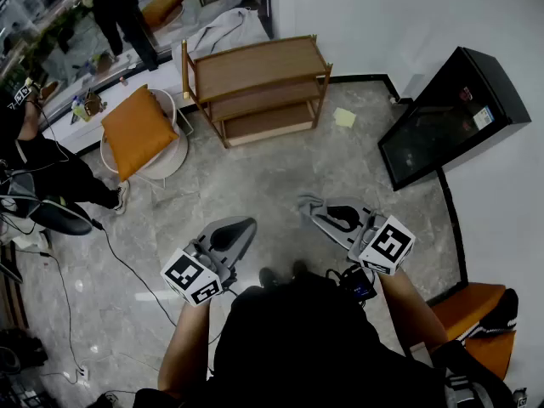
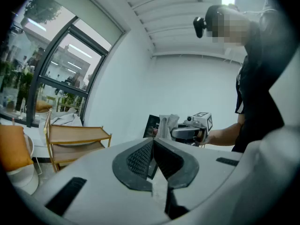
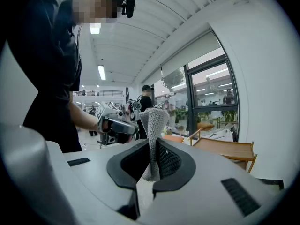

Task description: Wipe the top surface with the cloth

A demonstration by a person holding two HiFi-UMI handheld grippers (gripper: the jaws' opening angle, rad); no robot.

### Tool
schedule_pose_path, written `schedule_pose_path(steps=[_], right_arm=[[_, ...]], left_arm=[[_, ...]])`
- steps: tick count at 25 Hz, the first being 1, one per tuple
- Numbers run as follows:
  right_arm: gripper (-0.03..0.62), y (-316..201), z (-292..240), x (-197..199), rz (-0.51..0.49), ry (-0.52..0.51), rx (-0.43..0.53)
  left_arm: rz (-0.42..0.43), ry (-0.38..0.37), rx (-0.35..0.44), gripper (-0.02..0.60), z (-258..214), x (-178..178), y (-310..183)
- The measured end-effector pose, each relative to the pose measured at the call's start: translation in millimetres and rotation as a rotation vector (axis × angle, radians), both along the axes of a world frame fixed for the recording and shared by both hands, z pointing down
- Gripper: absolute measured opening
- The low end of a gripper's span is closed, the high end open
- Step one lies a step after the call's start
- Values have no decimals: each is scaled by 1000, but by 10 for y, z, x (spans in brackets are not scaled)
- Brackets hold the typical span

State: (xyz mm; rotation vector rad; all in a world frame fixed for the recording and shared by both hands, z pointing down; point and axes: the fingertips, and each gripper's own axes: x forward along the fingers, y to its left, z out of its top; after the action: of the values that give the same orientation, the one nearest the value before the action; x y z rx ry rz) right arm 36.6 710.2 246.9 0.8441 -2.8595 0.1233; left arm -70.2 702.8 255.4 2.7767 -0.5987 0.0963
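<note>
A three-tier wooden shelf (image 1: 259, 65) stands on the floor against the far wall, well ahead of both grippers; it also shows in the left gripper view (image 2: 77, 134) and the right gripper view (image 3: 229, 149). My right gripper (image 1: 309, 207) (image 3: 152, 146) is shut on a grey knitted cloth (image 3: 152, 125), which sticks up between its pads. The cloth (image 2: 166, 124) is seen again in the left gripper view, at the tip of that gripper. My left gripper (image 1: 242, 226) (image 2: 153, 142) is shut with nothing in it. Both are held at waist height, facing each other.
An orange cushion (image 1: 136, 130) lies on a white chair left of the shelf. A black cabinet (image 1: 450, 113) stands by the right wall. A yellow pad (image 1: 344, 117) lies on the floor. A person (image 1: 47, 172) sits at left, with a cable (image 1: 127, 266) running across the floor.
</note>
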Motion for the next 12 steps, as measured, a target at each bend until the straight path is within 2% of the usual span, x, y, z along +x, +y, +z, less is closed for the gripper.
schedule_pose_path(steps=[4,8,12], right_arm=[[32,-52,19,157,18,-9,-1],[32,-40,142,173,-11,44,34],[32,-104,291,200,-18,43,-5]], left_arm=[[-33,9,-6,12,9,86,-35],[-82,-4,-30,12,150,130,-36],[-121,-16,-70,12,309,102,-25]])
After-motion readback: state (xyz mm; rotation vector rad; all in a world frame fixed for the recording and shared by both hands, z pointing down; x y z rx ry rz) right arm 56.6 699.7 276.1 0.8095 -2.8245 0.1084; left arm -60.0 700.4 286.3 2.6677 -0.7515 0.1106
